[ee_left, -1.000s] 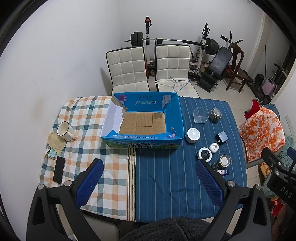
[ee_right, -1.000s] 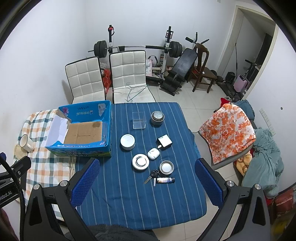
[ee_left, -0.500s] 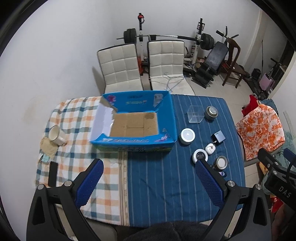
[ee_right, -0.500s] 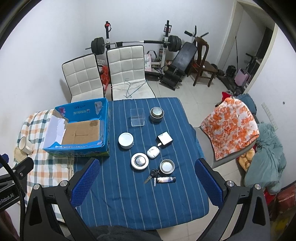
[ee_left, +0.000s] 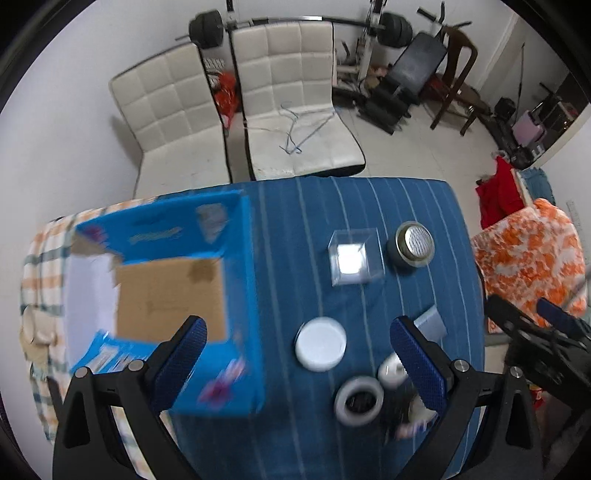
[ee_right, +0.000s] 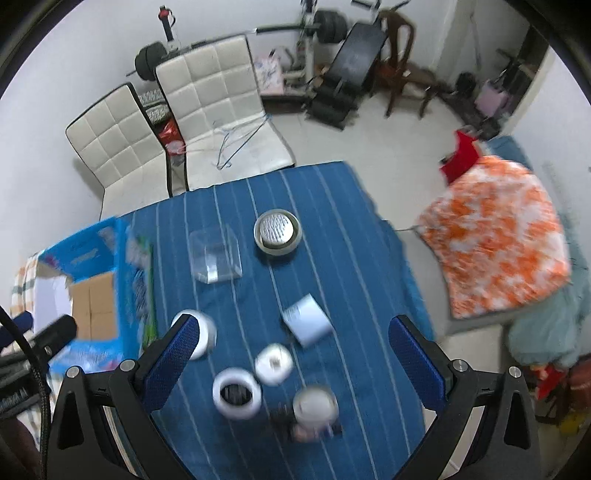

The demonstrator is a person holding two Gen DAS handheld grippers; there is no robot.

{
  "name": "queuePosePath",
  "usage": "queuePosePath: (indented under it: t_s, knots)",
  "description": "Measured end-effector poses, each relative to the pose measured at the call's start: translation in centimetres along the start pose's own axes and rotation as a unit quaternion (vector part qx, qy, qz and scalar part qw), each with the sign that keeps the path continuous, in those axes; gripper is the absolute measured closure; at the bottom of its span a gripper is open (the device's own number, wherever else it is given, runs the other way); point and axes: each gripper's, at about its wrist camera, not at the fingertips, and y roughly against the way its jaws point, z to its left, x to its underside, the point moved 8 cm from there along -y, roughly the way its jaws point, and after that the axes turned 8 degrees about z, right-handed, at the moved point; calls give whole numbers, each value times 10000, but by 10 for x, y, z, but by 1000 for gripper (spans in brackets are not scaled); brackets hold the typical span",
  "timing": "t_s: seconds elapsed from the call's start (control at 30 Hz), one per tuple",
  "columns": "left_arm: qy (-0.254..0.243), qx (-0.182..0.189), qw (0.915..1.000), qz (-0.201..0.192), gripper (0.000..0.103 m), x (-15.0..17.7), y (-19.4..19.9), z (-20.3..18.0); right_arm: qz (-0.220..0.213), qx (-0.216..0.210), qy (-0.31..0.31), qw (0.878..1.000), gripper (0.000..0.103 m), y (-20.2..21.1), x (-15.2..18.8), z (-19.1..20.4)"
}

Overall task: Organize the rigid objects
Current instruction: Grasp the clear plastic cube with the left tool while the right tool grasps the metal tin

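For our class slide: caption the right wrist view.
Open right gripper above small rigid objects on a blue striped tablecloth, beside a blue box.

I stand in a room with plain white walls (ee_left: 74, 110) and a pale tiled floor (ee_right: 369, 147). Behind the table are two white quilted chairs (ee_left: 295, 92) – on one seat lie wire hangers (ee_left: 299, 129). Along the far wall I see a barbell on its rack (ee_left: 295, 22), a black weight bench (ee_right: 354, 55) and a brown wooden chair (ee_right: 402, 66). At right – an orange-and-white cloth (ee_right: 495, 236).
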Motion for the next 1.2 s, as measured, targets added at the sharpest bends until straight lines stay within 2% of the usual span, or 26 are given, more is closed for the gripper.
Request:
queuePosePath:
  t_s: [0.1, 0.23, 0.33, 0.47, 0.53, 0.57, 0.67, 0.73, 0.8, 1.0, 1.1, 1.2]
  knots:
    - [92, -83, 9995, 289, 1, -34, -45, -12, 558, -219, -149, 9981, 0, -74, -52, -2]
    - [293, -174, 9973, 656, 1, -57, -87, -10, 1100, -315, -307, 9930, 4, -145, -86, 0]
    - [325, -279, 9958, 805, 1, -67, -107, -9, 1402, -334, -413, 9887, 6, -188, -100, 3]
    - [338, -320, 9947, 917, 1, -77, -122, -8, 1753, -575, -435, 9819, 11, -224, -103, 13]
    - [329, -295, 9941, 991, 1, -82, -130, -10, 1869, -497, -406, 9803, 21, -239, -103, 12]
    - [315, -293, 9937, 1030, 1, -84, -133, -12, 1910, -370, -397, 9801, 27, -246, -103, 10]
    - [230, -231, 9934, 1099, 1, -84, -138, -21, 1856, -421, -437, 9808, 28, -253, -104, 1]
    - [135, -167, 9931, 1155, 1, -83, -144, -30, 1922, -85, -418, 9804, 28, -255, -102, -17]
    - [15, -144, 9915, 1293, 1, -79, -154, -40, 1939, 79, -372, 9803, 28, -255, -97, -32]
    - [-280, -265, 9834, 1773, 1, -68, -193, -59, 2043, 127, -386, 9781, 29, -255, -84, -65]
    - [-132, -45, 9789, 2037, 1, -64, -197, -61, 2043, 144, -355, 9782, 29, -249, -80, -71]
    - [206, 279, 9820, 1859, 1, -67, -177, -53, 2027, 144, -359, 9785, 29, -245, -74, -73]
